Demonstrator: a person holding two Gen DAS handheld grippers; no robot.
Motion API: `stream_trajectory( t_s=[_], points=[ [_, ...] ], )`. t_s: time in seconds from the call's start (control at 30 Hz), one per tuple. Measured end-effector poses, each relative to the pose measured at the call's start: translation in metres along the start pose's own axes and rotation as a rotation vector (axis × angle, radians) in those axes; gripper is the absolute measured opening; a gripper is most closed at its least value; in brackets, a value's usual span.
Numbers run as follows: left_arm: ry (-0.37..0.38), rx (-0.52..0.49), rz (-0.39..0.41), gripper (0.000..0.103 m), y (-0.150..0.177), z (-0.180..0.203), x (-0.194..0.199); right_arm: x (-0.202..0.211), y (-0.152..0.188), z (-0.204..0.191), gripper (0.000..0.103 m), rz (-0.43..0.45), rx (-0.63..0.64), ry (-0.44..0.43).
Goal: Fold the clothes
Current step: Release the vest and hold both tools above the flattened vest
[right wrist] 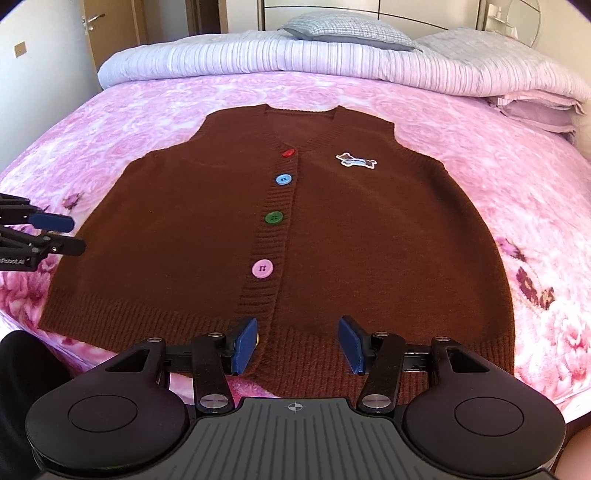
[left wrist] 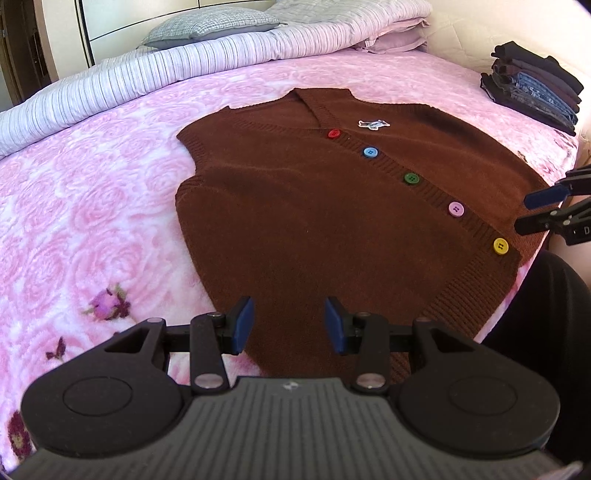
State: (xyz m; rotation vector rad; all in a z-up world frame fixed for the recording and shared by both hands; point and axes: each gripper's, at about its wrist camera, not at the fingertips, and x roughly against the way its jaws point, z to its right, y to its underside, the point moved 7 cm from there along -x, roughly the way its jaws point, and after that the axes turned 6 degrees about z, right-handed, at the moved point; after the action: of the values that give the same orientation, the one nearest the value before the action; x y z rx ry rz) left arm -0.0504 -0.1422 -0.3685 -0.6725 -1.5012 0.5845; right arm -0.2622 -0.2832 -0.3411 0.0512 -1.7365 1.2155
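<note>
Right wrist view: the brown vest (right wrist: 295,229) is laid flat, collar away, hem beneath the right gripper (right wrist: 297,345); both grippers' fingers are held apart, left gripper (left wrist: 289,325) included.

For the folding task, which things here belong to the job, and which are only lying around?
Belong to the job:
brown knit vest, spread flat on the bed
left gripper, open
right gripper, open

Only lying around:
pink floral blanket
striped duvet
checked pillow
stack of folded dark clothes
</note>
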Motion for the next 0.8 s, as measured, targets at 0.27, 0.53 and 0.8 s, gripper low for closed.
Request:
stream_trajectory(
  t_s=[0.27, 0.53, 0.8],
  points=[
    [-0.034, 0.015, -0.001, 0.042, 0.010, 0.007, 0.036, 0.027, 0.008, 0.033, 0.053, -0.023, -0.046, 0.038],
    [-0.029, 0.015, 0.026, 0.045, 0.015, 0.029, 0.060, 0.060, 0.014, 0.070, 0.067, -0.031, -0.038, 0.138],
    [-0.031, -0.009, 0.024, 0.046, 0.021, 0.042, 0.064, 0.078, 0.011, 0.058, 0.070, 0.005, -0.019, 0.123]
  ],
)
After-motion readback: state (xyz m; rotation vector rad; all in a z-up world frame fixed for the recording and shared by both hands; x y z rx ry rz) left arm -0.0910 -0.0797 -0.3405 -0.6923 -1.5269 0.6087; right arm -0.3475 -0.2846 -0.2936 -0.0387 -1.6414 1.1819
